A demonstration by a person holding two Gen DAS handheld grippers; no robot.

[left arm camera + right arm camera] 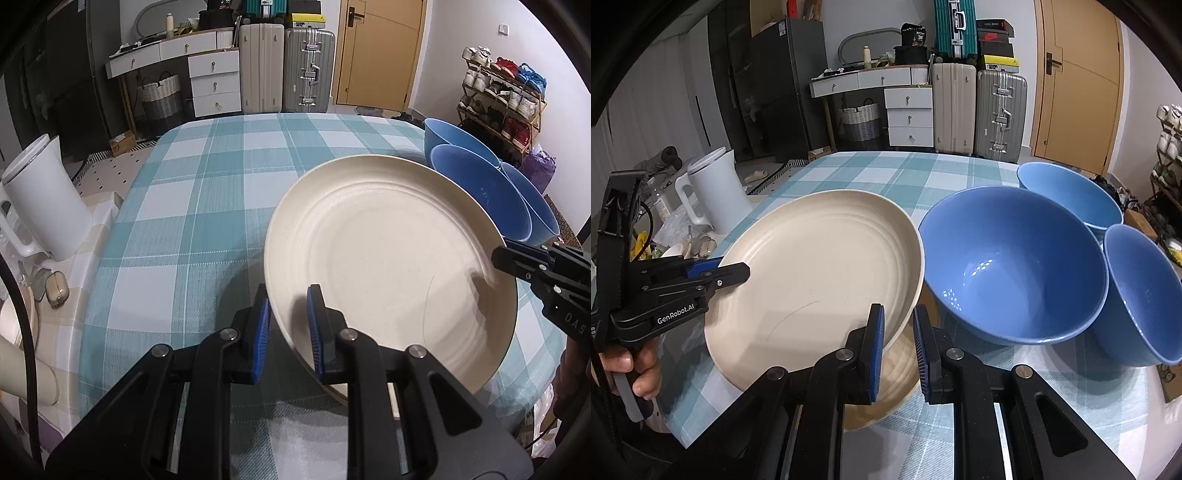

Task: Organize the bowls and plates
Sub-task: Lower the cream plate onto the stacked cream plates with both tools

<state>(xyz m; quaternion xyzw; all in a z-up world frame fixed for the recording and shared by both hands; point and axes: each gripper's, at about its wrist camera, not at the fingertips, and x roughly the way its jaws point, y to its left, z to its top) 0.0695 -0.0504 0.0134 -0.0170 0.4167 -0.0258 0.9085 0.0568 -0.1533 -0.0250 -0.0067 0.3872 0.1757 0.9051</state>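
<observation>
A cream plate (388, 258) (820, 273) hangs tilted a little above the checked table, held at two opposite rims. My left gripper (290, 299) is shut on its near-left rim; in the right wrist view the left gripper (738, 271) shows at the plate's left edge, with a hand on its grip. My right gripper (897, 310) is shut on the right rim, and the right gripper (498, 258) enters the left wrist view from the right. A second cream plate (890, 391) lies on the cloth under the held one. Three blue bowls (1012, 266) (1067, 192) (1145, 295) stand right of the plates.
The table (207, 206) has a teal-and-white checked cloth. A white kettle (48, 195) (716, 192) and small clutter sit on a side surface to the left. Suitcases, white drawers, a door and a shoe rack (502, 107) stand beyond the table.
</observation>
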